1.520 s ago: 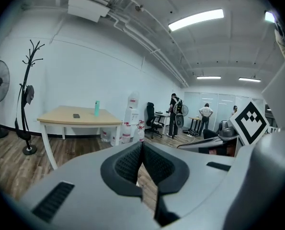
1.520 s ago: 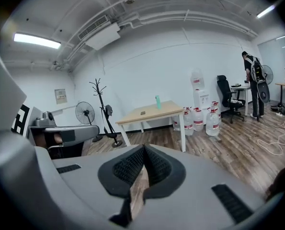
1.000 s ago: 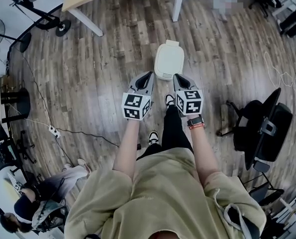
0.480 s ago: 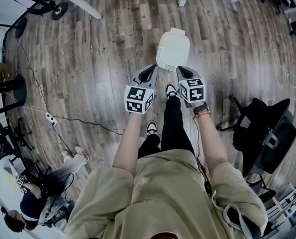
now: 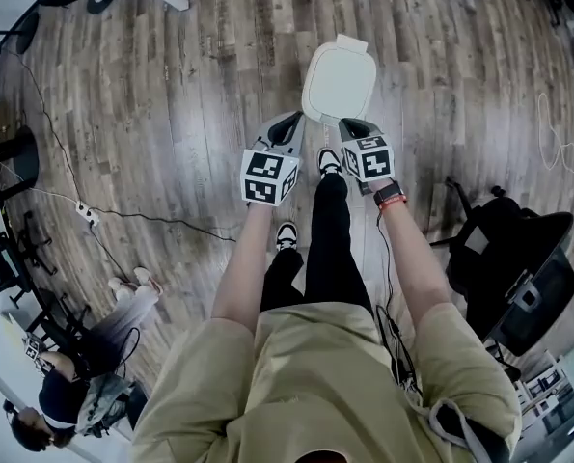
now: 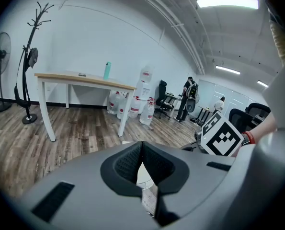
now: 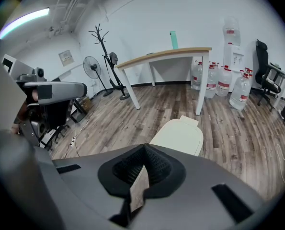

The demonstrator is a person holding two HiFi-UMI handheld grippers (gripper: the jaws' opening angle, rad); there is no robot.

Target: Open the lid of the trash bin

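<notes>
The white trash bin point(image 5: 340, 83) stands on the wood floor with its lid down, just beyond both grippers. In the head view my left gripper point(image 5: 288, 123) points at the bin's near left edge and my right gripper point(image 5: 347, 125) at its near right edge; neither visibly touches it. Both are shut with nothing in them. The right gripper view shows the bin point(image 7: 180, 135) close ahead, past the shut right gripper point(image 7: 144, 148). Beyond the shut left gripper point(image 6: 142, 145), the left gripper view shows only a white sliver of the bin point(image 6: 143, 175).
A black office chair point(image 5: 518, 268) stands to the right. A cable with a power strip point(image 5: 82, 210) runs across the floor on the left. A wooden table point(image 7: 171, 56), water bottles point(image 7: 240, 92), a coat rack point(image 7: 106, 56) and a fan stand farther back. Another person point(image 5: 84, 374) is at lower left.
The bin has come closer to both grippers as the person stepped forward. Both grippers stayed shut and side by side.
</notes>
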